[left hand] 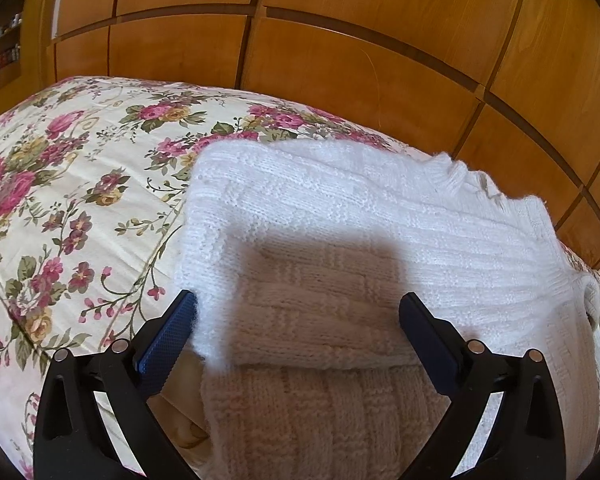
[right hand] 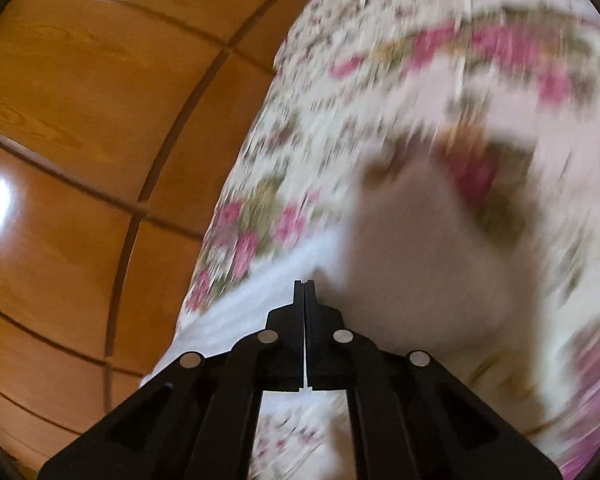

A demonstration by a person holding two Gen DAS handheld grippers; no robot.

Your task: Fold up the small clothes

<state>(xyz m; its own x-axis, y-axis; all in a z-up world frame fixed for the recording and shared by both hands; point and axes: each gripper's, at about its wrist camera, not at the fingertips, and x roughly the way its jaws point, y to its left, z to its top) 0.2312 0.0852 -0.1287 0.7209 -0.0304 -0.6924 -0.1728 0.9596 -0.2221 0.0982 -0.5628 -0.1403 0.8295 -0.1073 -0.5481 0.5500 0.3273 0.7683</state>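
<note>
A white knitted sweater (left hand: 340, 208) lies folded on a flowered bedspread (left hand: 60, 200), with its lower layers doubled over toward me. My left gripper (left hand: 299, 300) hovers just over its near folded edge, open, blue-padded fingers (left hand: 168, 340) spread to either side of the fold and gripping nothing. In the right wrist view, which is blurred, my right gripper (right hand: 304, 284) is shut, its black fingers pressed together with nothing seen between them. A white piece of knitwear (right hand: 420, 248) lies just beyond and to the right of its tips.
A wooden panelled wardrobe (left hand: 340, 60) stands right behind the bed and fills the left of the right wrist view (right hand: 80, 120). The flowered bedspread (right hand: 380, 60) stretches to the left of the sweater. Shelves with small jars (left hand: 4, 48) show at the far left.
</note>
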